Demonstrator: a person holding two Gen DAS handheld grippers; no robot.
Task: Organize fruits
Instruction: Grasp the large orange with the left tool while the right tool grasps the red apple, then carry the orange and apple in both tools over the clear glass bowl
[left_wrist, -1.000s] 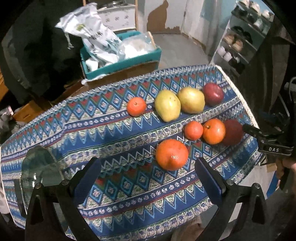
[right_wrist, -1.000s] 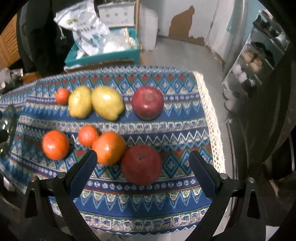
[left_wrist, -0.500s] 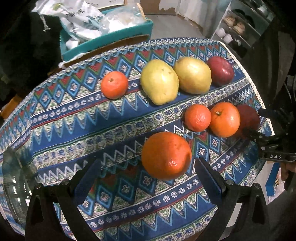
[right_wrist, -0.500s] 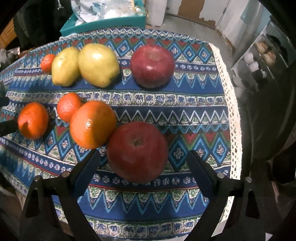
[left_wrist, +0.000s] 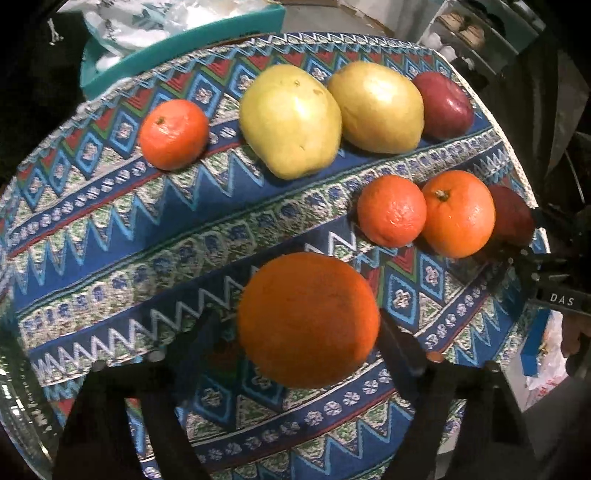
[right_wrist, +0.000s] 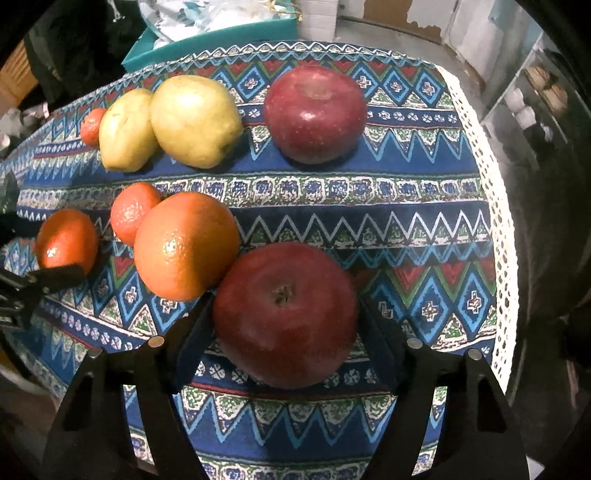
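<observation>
Fruits lie in two rows on the patterned blue cloth-covered bench (right_wrist: 424, 229). Left gripper (left_wrist: 306, 339) has its jaws apart around the large round orange (left_wrist: 308, 319) at 6 o'clock; right gripper (right_wrist: 286, 343) has its jaws apart around the dark red apple (right_wrist: 284, 314), which touches a glossy orange (right_wrist: 184, 245) at its 10 o'clock.

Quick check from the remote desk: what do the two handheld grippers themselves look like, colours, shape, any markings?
Both are matte black. The left gripper and right gripper each have two angular fingers with triangular cut-outs, silver pins at the joints and dark blue pads. Seen from the left wrist view, the right gripper's body carries white "DAS" lettering. No cables or sleeves are visible.
</observation>
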